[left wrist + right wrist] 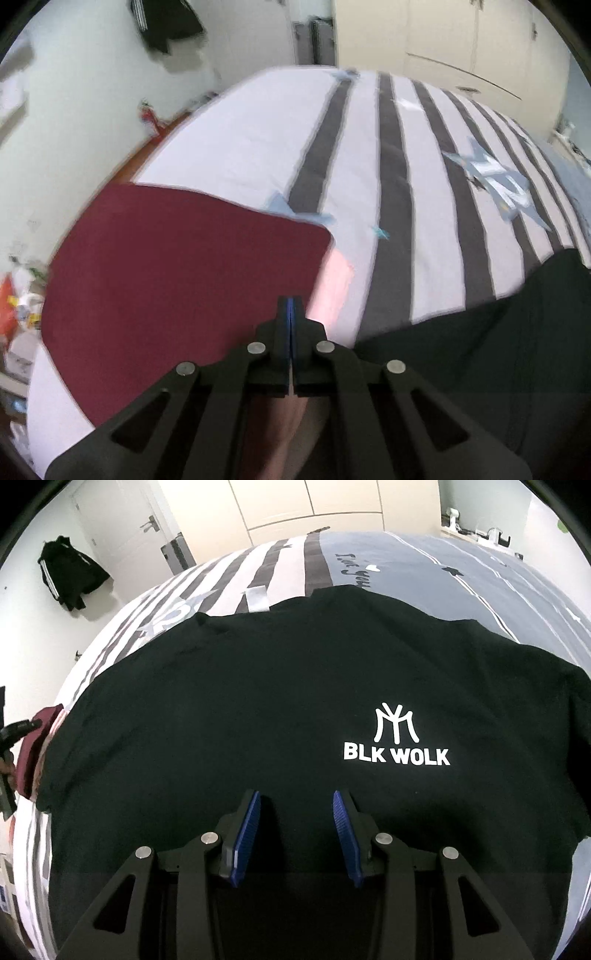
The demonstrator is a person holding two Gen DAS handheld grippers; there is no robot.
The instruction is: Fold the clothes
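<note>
On the bed, in the left wrist view, the left gripper point(291, 306) has its black fingers pressed tight together, the blue pads meeting in a thin line with no cloth visible between them. Just beyond its tips lies the flat maroon cloth garment point(177, 273), folded into a block with one rounded corner towards the stripes. Its near edge is hidden behind the gripper body, and the whole frame is smeared by blur, so seams and folds cannot be read. The grey-and-white striped bed cover point(388, 155) runs away, open and flat beyond the maroon piece. At the lower right a slab of the black cotton T-shirt with white BLK WOLK print point(498, 350) pokes in, cut off by the picture's rim.

Over to the right wrist view: the right gripper point(297, 801) hangs over the black T-shirt point(240, 709) with its fingers spread apart, blue ribbed pads clear of each other, nothing pinched. The shirt lies spread flat, logo facing up, covering most of the bed; its near hem disappears under the gripper and its right sleeve runs out of frame. The far edge sits on the stripes, with bare cover beyond. At the far left edge a sliver of the maroon garment point(31, 746) peeks out beside the shirt, touching it or not I cannot tell.
</note>
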